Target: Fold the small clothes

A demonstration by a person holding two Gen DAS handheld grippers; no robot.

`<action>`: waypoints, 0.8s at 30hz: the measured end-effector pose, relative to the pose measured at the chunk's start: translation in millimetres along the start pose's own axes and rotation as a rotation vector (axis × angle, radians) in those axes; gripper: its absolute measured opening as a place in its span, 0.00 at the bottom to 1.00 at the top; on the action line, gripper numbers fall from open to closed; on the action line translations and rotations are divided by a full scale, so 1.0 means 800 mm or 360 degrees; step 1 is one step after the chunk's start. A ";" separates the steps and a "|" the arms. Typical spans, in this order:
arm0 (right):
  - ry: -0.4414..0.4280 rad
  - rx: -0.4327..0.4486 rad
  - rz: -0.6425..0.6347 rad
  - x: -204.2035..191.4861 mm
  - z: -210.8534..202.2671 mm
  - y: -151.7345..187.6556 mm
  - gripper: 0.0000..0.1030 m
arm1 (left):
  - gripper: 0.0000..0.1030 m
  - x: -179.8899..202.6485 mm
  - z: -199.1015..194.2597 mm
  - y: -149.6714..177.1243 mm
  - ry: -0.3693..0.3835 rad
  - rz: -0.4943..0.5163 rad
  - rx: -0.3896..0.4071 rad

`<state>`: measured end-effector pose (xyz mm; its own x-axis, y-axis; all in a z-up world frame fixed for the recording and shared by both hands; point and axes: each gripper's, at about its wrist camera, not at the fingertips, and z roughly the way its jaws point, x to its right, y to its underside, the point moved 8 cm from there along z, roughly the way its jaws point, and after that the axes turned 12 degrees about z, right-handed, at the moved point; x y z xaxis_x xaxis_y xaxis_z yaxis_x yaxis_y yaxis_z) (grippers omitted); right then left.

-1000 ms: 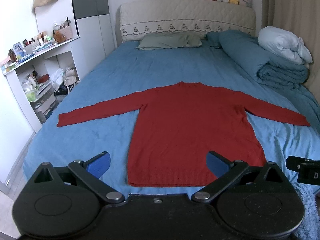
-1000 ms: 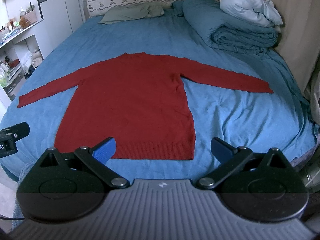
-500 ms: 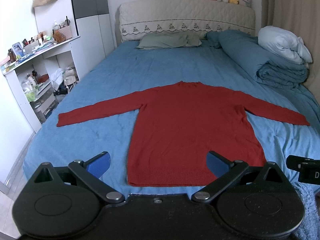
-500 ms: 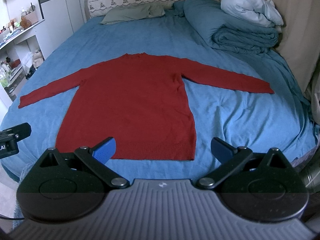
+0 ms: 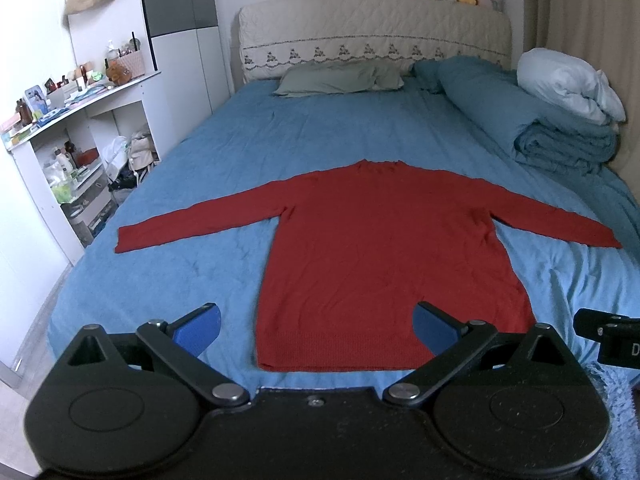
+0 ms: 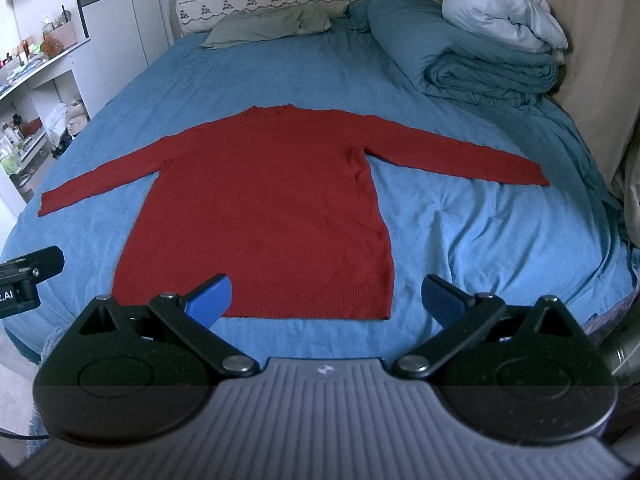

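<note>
The red sweater (image 5: 384, 256) is lying flat on the bed (image 5: 344, 120), sleeves stretched wide, its hem nearing the foot edge. Both the left gripper (image 5: 316, 326) and right gripper (image 6: 326, 298) are hovering there, fingers spread apart, gripping nothing.

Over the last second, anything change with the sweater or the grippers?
No visible change. The red sweater still lies flat on the blue bed, sleeves spread. The left gripper and right gripper stay open, holding nothing, short of the hem.
</note>
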<state>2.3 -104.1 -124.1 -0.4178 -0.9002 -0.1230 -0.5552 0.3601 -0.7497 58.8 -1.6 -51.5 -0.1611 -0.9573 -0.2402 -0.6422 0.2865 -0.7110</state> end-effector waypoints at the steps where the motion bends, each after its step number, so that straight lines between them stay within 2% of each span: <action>1: 0.0000 -0.0001 0.0002 0.000 0.000 0.000 1.00 | 1.00 0.000 0.000 -0.001 -0.0004 0.0001 -0.0001; 24: -0.0028 0.0001 0.0008 -0.005 -0.005 0.000 1.00 | 1.00 -0.001 -0.007 -0.003 -0.0016 -0.0001 0.0006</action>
<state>0.9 -99.6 -121.0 -0.4081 -0.9024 -0.1380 -0.5526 0.3645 -0.7495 56.6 -1.5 -45.5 -0.1530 -0.9571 -0.2462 -0.6395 0.2858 -0.7137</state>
